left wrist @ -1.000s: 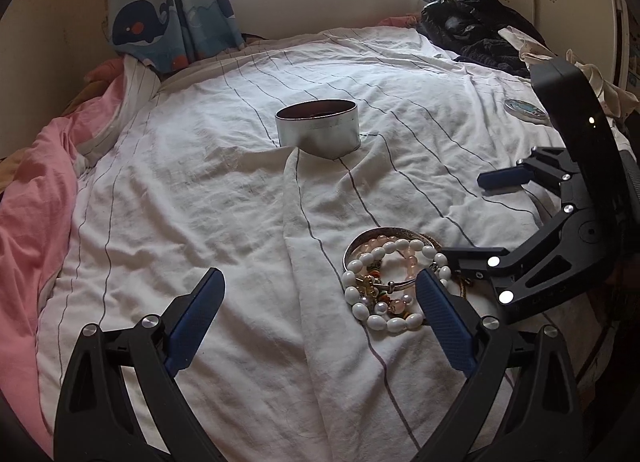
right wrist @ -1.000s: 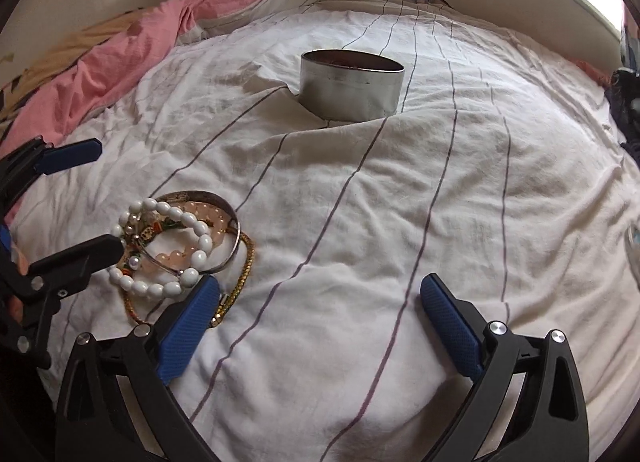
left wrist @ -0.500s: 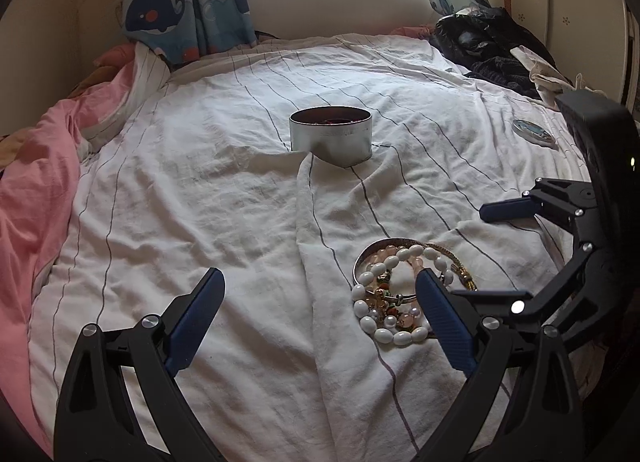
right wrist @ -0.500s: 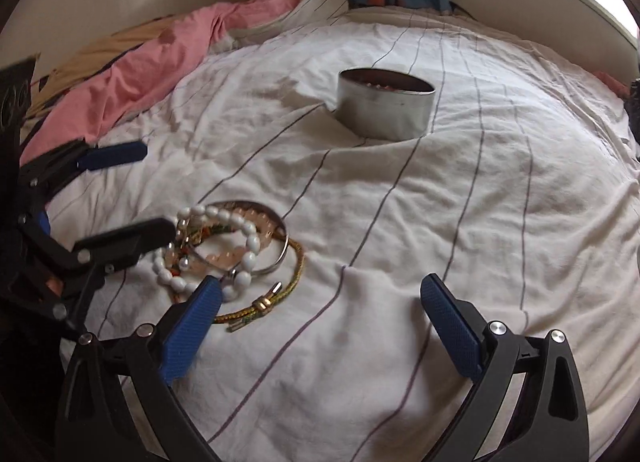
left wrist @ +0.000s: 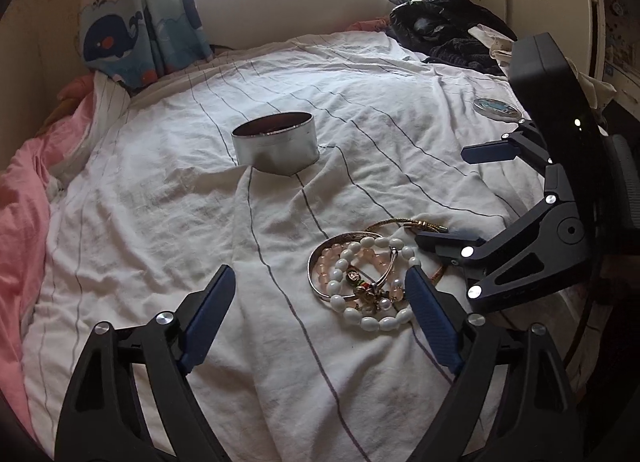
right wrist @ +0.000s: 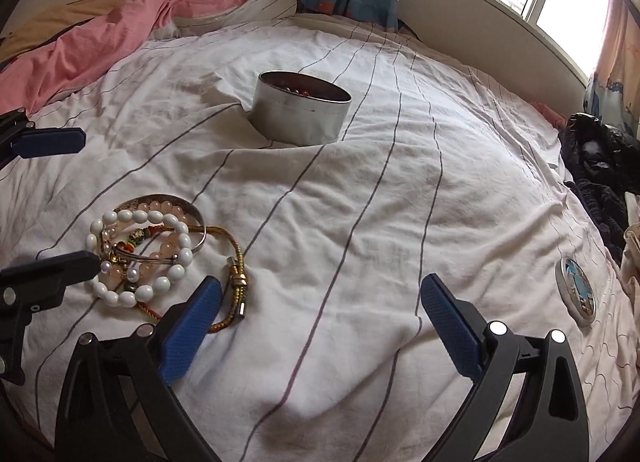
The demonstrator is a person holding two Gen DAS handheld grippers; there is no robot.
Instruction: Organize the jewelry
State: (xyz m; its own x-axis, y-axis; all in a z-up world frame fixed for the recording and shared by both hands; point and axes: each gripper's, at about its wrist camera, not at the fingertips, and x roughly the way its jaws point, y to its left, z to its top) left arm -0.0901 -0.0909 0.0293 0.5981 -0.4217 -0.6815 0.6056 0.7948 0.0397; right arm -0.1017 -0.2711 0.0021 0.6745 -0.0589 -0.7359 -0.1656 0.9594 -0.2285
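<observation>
A pile of bracelets [left wrist: 360,278] lies on the white striped sheet: white beads, pink beads, a silver bangle and a gold braided cord [right wrist: 236,258]. My left gripper [left wrist: 320,278] hovers low over the sheet. Its jaws are closing, with the pile just inside the right finger [left wrist: 424,310] and no pad pressing on it. My right gripper [right wrist: 320,282] is open over bare sheet, the bracelets [right wrist: 144,254] beside its left finger. Each gripper shows in the other's view, the right gripper [left wrist: 464,198] and the left gripper [right wrist: 56,202] flanking the pile. A round silver tin [left wrist: 276,146] [right wrist: 300,114] with beads inside stands farther back.
A round patterned disc [left wrist: 496,107] [right wrist: 576,290] lies on the sheet at the right. Dark clothes [left wrist: 448,22] are heaped in the far right corner. A pink blanket [right wrist: 100,46] runs along the left side, and whale-print curtains [left wrist: 132,34] hang under the window.
My left gripper's fingers have drawn a little closer together. Both views have swung slightly, so the tin and the pile sit differently in frame. The jewelry itself has not moved.
</observation>
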